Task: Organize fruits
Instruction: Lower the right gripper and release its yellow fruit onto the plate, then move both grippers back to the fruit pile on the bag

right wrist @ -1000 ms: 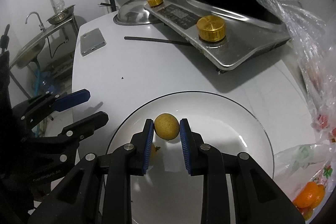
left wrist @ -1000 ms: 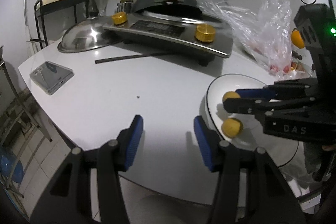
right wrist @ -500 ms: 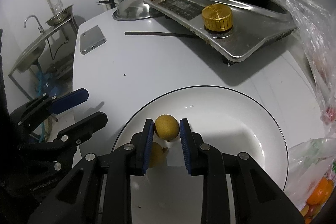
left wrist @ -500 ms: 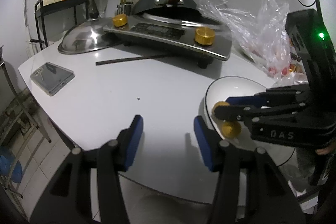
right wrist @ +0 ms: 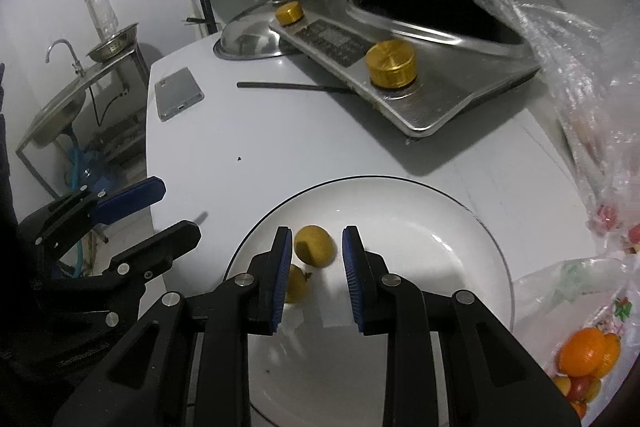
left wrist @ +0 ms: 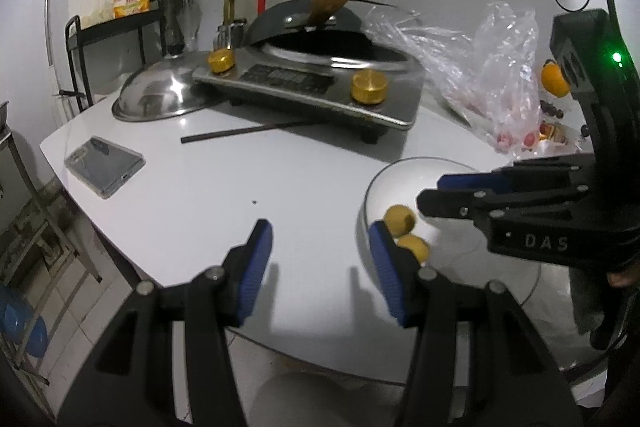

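Note:
Two small yellow-brown fruits lie on the white plate (right wrist: 460, 267) near its left rim. One fruit (right wrist: 315, 245) sits between the fingers of my right gripper (right wrist: 314, 259), which is open and not touching it. The second fruit (right wrist: 295, 289) lies just behind the left finger. In the left wrist view the same fruits (left wrist: 399, 219) lie on the plate (left wrist: 384, 183) below the right gripper. My left gripper (left wrist: 320, 263) is open and empty over the table's front edge, left of the plate.
A clear plastic bag (right wrist: 588, 115) with oranges (right wrist: 584, 351) and red fruits lies right of the plate. A cooker with a wok (left wrist: 332, 83), a metal lid (left wrist: 156, 95), a black stick (left wrist: 248, 131) and a phone (left wrist: 104, 165) are on the table behind.
My right gripper has opened and let go of the fruit, which now lies on the plate beside the other. The left gripper has hardly moved.

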